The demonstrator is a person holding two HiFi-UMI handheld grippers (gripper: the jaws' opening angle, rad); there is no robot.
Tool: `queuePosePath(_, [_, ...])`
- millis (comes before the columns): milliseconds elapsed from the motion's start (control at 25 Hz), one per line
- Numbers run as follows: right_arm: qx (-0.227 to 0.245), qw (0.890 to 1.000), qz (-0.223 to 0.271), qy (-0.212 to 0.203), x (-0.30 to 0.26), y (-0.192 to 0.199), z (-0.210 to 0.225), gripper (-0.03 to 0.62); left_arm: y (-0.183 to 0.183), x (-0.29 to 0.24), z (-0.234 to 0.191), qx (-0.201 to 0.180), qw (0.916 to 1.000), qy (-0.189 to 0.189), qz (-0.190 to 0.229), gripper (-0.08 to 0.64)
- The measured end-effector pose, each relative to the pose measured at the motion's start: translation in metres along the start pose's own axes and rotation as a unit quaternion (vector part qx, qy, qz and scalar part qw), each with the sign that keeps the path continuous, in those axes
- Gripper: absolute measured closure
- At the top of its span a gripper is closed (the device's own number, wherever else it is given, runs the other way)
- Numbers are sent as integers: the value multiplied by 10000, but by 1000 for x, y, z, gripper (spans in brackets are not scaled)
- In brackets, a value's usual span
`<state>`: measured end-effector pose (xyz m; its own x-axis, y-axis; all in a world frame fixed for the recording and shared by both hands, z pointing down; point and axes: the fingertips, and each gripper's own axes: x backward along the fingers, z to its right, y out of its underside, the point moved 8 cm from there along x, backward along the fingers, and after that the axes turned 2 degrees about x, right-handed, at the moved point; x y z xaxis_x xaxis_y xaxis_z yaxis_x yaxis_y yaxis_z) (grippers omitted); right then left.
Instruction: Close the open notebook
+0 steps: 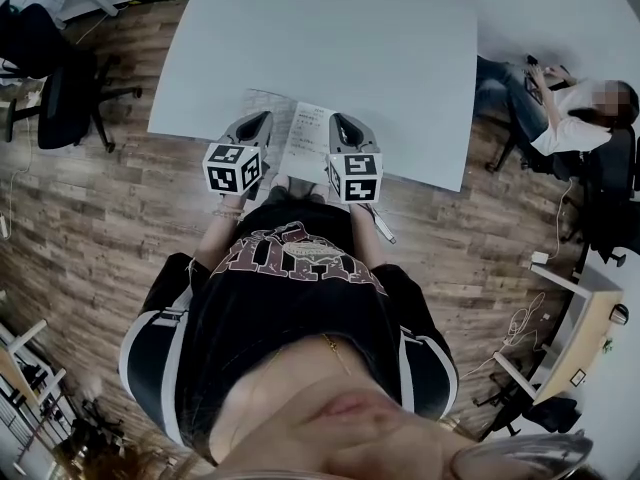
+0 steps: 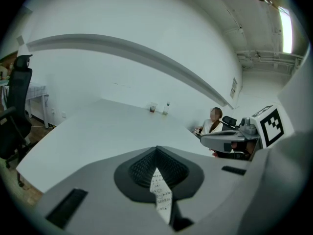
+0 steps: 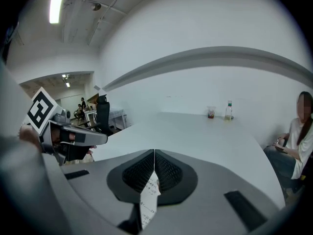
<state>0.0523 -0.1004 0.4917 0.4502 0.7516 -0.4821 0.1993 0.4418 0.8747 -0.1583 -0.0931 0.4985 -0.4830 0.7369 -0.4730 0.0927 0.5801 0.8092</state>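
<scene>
Open notebook (image 1: 305, 140) flat at the near edge of the smooth white table (image 1: 330, 38), spine running away from the person, paper pages covered in handwriting. Left gripper (image 1: 262, 118) and right gripper (image 1: 340, 120) over its 2 pages, ribbed black pads pressed together, empty.

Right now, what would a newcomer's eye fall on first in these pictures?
The left gripper and the right gripper, both shut, hang side by side over an open notebook with handwriting, at the near edge of a big white table. A person sits off the table's right side, and a cup and a bottle stand at its far end.
</scene>
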Motion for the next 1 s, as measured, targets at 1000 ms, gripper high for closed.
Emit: queuePosePath(1000, [-38, 9932, -1162, 6, -23, 66, -12, 572, 57, -9, -47, 475, 9948, -167, -887, 454])
